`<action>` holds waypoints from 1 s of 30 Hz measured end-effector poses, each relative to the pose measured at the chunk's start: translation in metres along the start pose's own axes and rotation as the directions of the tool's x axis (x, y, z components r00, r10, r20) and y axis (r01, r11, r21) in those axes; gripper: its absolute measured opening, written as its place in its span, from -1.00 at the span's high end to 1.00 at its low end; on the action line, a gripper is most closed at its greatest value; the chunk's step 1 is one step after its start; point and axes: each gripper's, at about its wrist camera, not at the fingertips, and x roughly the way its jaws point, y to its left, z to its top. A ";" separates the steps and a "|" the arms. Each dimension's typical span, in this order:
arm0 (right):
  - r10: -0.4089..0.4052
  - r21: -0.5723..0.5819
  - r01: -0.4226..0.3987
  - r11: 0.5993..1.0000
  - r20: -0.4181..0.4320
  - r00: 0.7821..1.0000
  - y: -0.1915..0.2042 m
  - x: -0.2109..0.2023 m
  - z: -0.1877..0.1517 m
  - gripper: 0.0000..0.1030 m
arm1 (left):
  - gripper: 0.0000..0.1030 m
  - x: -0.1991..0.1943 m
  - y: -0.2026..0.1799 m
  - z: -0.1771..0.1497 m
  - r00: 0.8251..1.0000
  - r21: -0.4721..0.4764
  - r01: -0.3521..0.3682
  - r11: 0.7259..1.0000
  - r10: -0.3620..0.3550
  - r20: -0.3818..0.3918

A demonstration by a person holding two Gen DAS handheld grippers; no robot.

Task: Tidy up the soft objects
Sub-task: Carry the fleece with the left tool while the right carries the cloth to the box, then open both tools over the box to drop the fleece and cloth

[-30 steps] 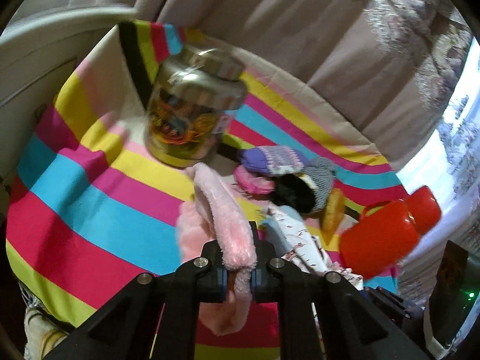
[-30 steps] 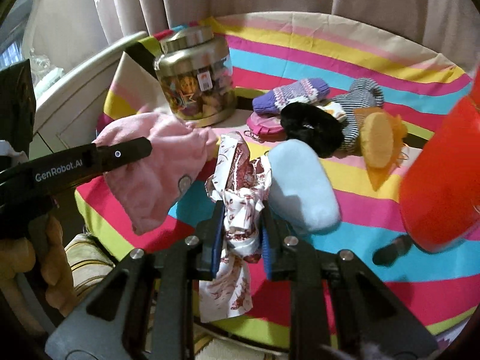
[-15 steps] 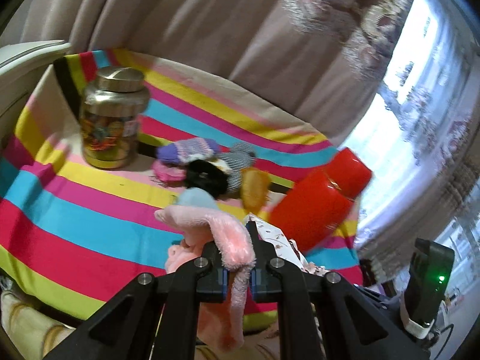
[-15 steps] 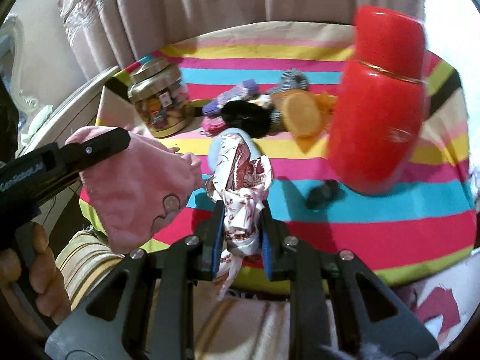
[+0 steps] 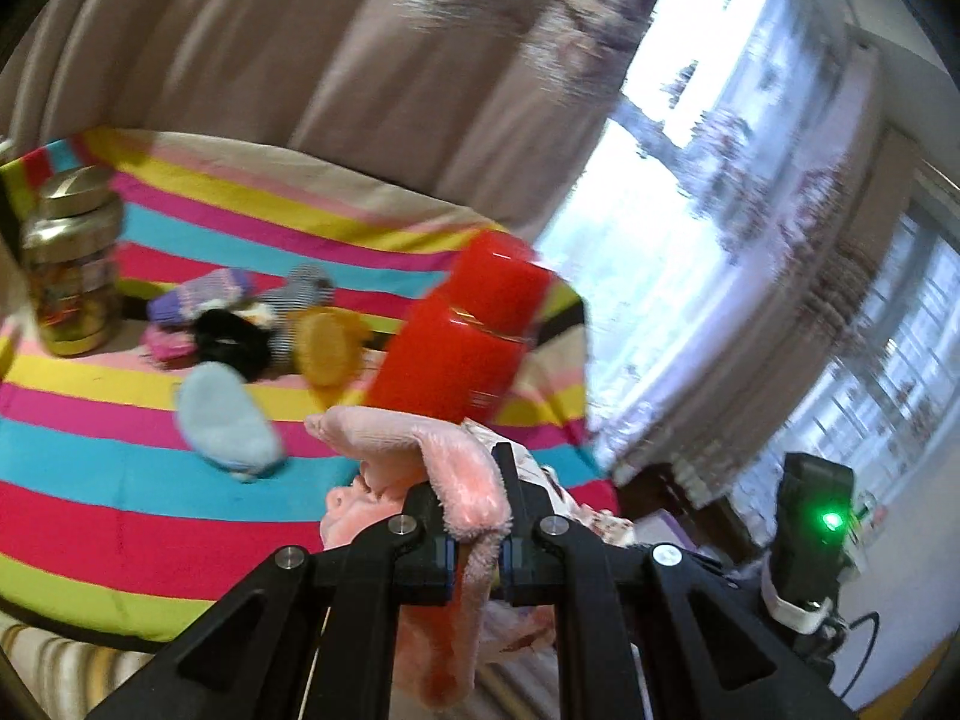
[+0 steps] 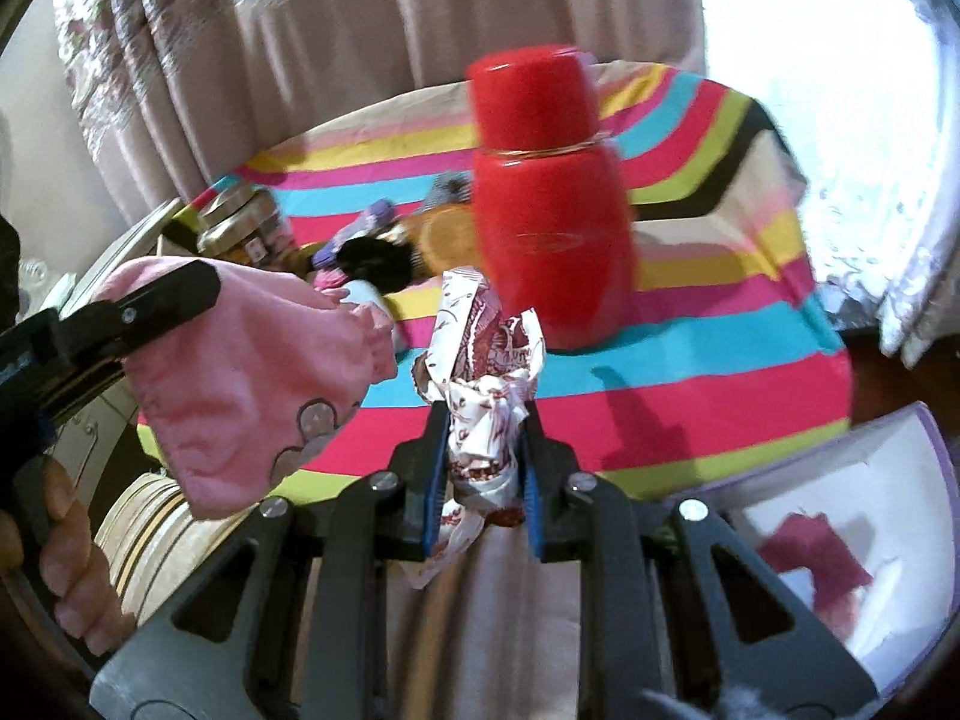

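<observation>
My left gripper (image 5: 474, 516) is shut on a fluffy pink cloth (image 5: 444, 456), which hangs off the table's near edge; the same pink cloth (image 6: 258, 378) shows at the left of the right wrist view, under the left gripper's finger (image 6: 150, 306). My right gripper (image 6: 483, 438) is shut on a crumpled white cloth with a red print (image 6: 486, 360), held above the near edge of the striped tablecloth (image 6: 690, 396). Back on the table lie a light blue sock (image 5: 222, 420), a purple knitted mitten (image 5: 198, 300), a black scrunchie (image 5: 234, 336), a striped sock (image 5: 306, 294) and an orange plush piece (image 5: 327, 348).
A tall red flask (image 6: 546, 222) stands on the table just beyond the white cloth. A gold-lidded jar (image 5: 72, 276) stands far left. An open white box with a purple rim (image 6: 858, 516) sits low right, off the table. Curtains and a bright window lie behind. A hand (image 6: 66, 546) grips the left handle.
Both grippers have pulled back and to the right, away from the pile, each still holding its cloth. The flask has come into the middle of both views, and the white box has appeared.
</observation>
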 end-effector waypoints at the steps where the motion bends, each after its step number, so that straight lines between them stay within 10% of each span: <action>1: -0.010 0.010 0.010 1.000 0.004 1.000 -0.007 -0.004 0.000 0.52 | 0.80 0.004 -0.009 -0.001 1.000 0.010 0.020 1.000 -0.020 -0.011; 25: -0.342 0.272 0.324 0.906 0.020 0.939 -0.187 -0.102 -0.028 0.49 | 0.74 0.120 -0.181 -0.034 0.915 0.179 0.323 0.930 -0.258 -0.309; 30: -0.413 0.311 0.395 0.865 -0.007 0.911 -0.213 -0.112 -0.033 0.29 | -0.28 0.144 -0.199 -0.046 0.905 0.227 0.311 0.923 -0.214 -0.368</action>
